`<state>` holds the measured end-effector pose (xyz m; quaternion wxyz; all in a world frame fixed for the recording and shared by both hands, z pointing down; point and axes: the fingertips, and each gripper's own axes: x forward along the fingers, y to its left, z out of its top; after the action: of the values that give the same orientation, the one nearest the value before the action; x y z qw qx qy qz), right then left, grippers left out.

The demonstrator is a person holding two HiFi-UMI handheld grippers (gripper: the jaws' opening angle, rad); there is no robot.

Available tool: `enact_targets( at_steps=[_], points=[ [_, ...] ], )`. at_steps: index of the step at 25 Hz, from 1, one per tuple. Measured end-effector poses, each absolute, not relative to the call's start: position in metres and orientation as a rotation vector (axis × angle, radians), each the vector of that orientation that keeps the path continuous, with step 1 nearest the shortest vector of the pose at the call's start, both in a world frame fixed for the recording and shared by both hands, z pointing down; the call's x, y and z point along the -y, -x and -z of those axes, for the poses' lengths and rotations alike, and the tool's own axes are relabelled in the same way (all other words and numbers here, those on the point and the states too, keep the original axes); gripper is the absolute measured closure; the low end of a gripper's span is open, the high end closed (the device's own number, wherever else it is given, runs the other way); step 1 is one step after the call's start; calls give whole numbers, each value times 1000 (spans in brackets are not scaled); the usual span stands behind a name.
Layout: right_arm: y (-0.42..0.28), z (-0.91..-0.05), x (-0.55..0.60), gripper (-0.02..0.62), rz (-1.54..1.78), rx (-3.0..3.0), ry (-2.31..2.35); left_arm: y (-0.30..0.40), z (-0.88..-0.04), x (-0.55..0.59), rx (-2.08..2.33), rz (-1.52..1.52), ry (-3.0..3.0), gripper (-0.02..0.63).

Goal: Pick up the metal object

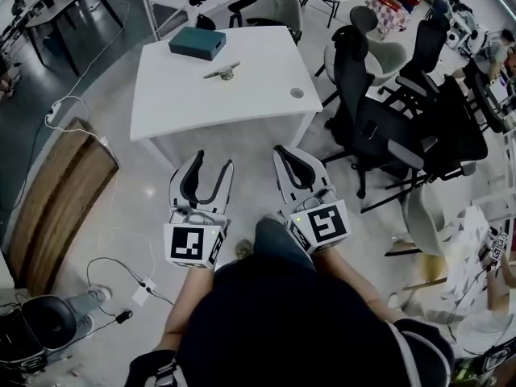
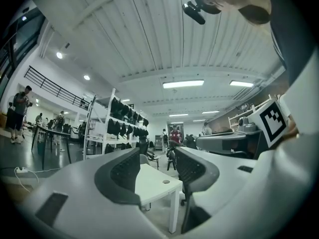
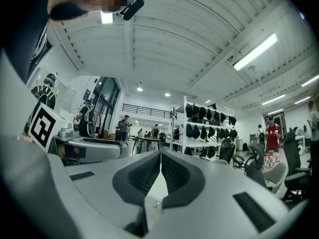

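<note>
The metal object (image 1: 222, 72), a slim silvery piece, lies on the white table (image 1: 242, 107) near its far side. Both grippers hang in the air in front of the table's near edge, well short of the object. My left gripper (image 1: 211, 164) is open with nothing between its jaws. In the left gripper view, that gripper (image 2: 157, 159) frames a corner of the table (image 2: 152, 182) between its pads. My right gripper (image 1: 281, 151) is shut on nothing. In the right gripper view, its (image 3: 160, 157) tips meet. The object does not show clearly in either gripper view.
A teal box (image 1: 197, 42) sits at the table's far edge, behind the object. A round cable hole (image 1: 297, 93) is near the table's right edge. Black office chairs (image 1: 379, 127) crowd the right side. A wooden board (image 1: 56, 196) and cables (image 1: 121, 285) lie on the floor at left.
</note>
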<state>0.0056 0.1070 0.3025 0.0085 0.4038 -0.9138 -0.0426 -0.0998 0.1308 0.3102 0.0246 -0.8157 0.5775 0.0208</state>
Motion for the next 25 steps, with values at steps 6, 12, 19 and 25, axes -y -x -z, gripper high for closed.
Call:
enact_targets(
  at_steps=[6, 12, 19, 25],
  points=[
    [16, -309, -71, 568, 131, 2886, -1228, 112, -321, -102, -1803, -62, 2534, 403],
    [43, -307, -2, 568, 251, 2918, -1193, 127, -325, -40, -1784, -41, 2522, 405],
    [63, -309, 116, 568, 237, 2923, -1167, 143, -332, 70, -1804, 6, 2509, 403],
    [86, -320, 217, 568, 252, 2914, -1074, 164, -346, 168, -1849, 37, 2470, 404]
  ],
)
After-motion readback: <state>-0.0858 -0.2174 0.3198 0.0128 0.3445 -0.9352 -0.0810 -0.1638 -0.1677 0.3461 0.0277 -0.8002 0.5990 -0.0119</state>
